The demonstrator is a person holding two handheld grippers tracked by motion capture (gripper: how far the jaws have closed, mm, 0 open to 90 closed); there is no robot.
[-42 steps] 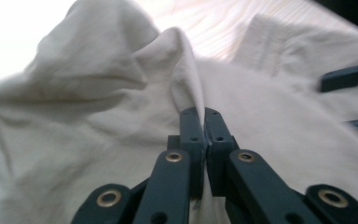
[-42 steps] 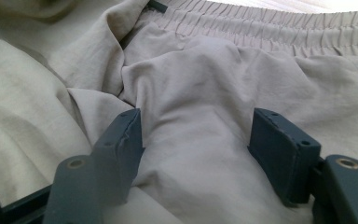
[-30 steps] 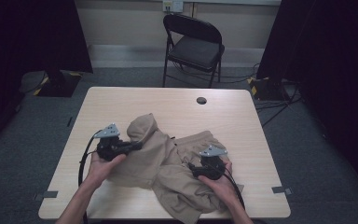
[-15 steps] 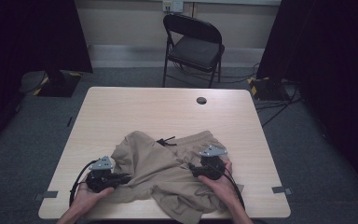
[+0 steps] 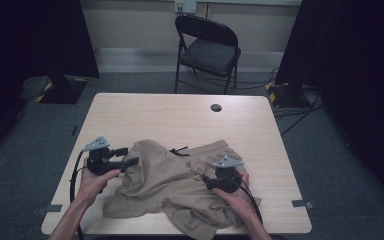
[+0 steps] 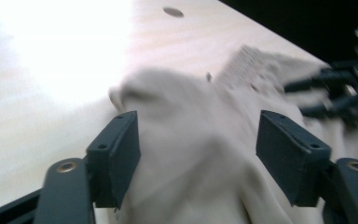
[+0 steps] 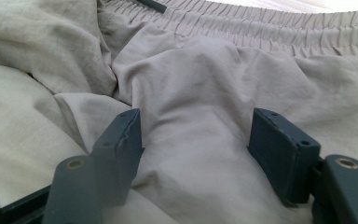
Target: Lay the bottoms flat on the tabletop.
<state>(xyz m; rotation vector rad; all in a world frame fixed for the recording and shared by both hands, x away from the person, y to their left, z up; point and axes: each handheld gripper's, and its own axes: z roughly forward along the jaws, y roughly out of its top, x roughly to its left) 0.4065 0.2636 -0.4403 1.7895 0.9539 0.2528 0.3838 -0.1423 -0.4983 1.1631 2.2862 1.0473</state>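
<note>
- Tan shorts lie crumpled on the near half of the worktop, waistband toward the far side, one bunched corner close to the near edge.
- Left tongs at the garment's left edge; their jaws have just been opening and now stand wide, cloth lying between them but not pinched.
- Right tongs rest low on the fabric near the waistband, jaws wide astride a raised fold, pads not pressing.
- Step in hand looks like spreading the shorts flat: best to pinch one layer at each hem and draw the two grips apart, level.
- Far half of the worktop is bare apart from a cable hole; good room to slide the cloth away from the near edge.
</note>
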